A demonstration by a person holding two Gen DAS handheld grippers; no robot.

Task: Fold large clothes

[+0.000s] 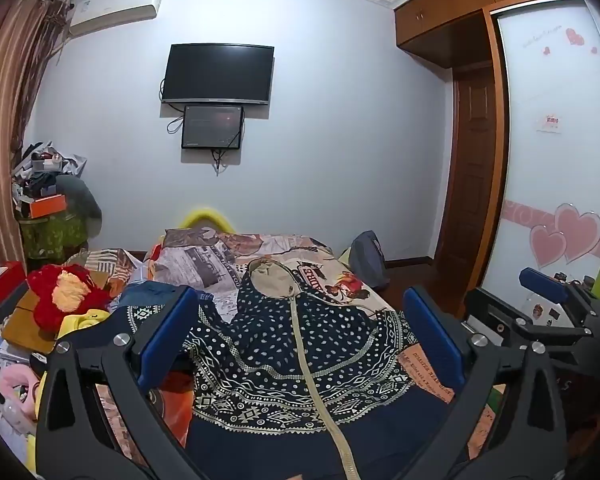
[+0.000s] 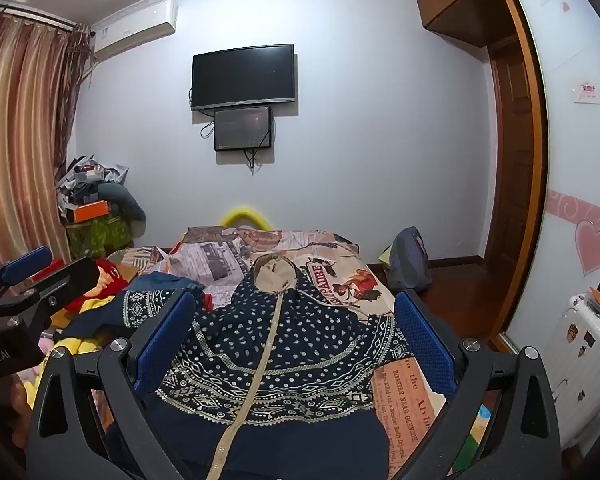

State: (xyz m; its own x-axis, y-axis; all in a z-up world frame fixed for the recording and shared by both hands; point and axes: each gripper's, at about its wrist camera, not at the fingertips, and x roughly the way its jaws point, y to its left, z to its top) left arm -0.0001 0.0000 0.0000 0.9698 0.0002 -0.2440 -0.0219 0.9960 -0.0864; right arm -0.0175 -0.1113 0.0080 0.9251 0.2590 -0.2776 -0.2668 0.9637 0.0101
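Fabric is the trouble here: the navy patterned hooded jacket point(image 1: 300, 360) lies spread face-up along the bed point(image 1: 340, 276), hood toward the far wall, zipper point(image 1: 306, 360) running down its middle, one sleeve trailing off to the left among other clothes. Both the left gripper point(image 1: 300, 344) and the right gripper point(image 2: 292, 344) hover above it with fingers point(image 1: 168, 332) spread wide, holding nothing. Likely risks: a pinch could catch the printed bedsheet point(image 2: 404, 392) along with the hem, dragging it into the fold. The left sleeve may snag on the clutter beside it, the red plush toy point(image 1: 66, 300) and yellow cloth, skewing the fold. Uneven lifts by the two hands would twist the zipper line.
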